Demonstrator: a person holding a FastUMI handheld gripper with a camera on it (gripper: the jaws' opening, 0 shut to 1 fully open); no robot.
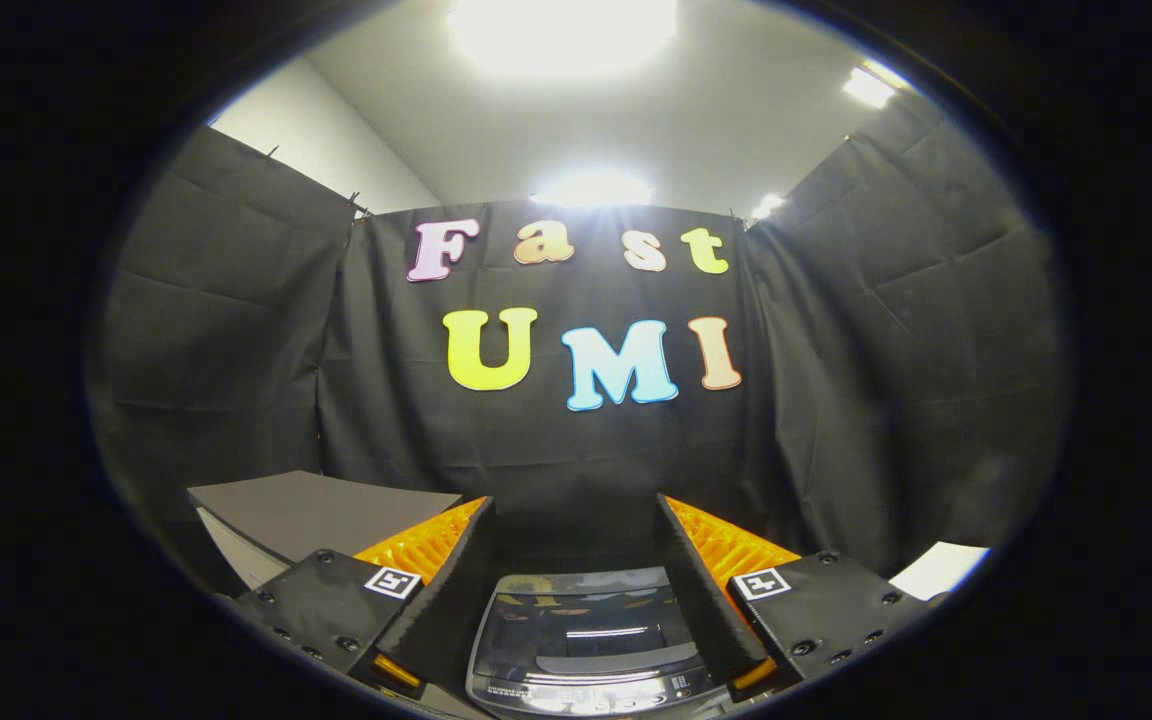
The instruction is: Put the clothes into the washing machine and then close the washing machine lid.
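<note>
Washer [591, 640] sits low between my tool's [576, 530] spread, empty fingers, lid down and facing up, so I judge the next move goes forward and down.

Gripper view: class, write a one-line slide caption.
Open gripper hovers above the washing machine, whose glossy lid looks shut, fingers apart and holding nothing.

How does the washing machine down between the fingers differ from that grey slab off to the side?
The washing machine has a glossy lid that mirrors the ceiling lights; the grey slab is matt and plain. The washing machine sits low between the open fingers of the hand-held gripper, while the slab lies beyond the left finger, higher up. The machine carries a control strip; the slab carries nothing. Both present flat tops.
</note>
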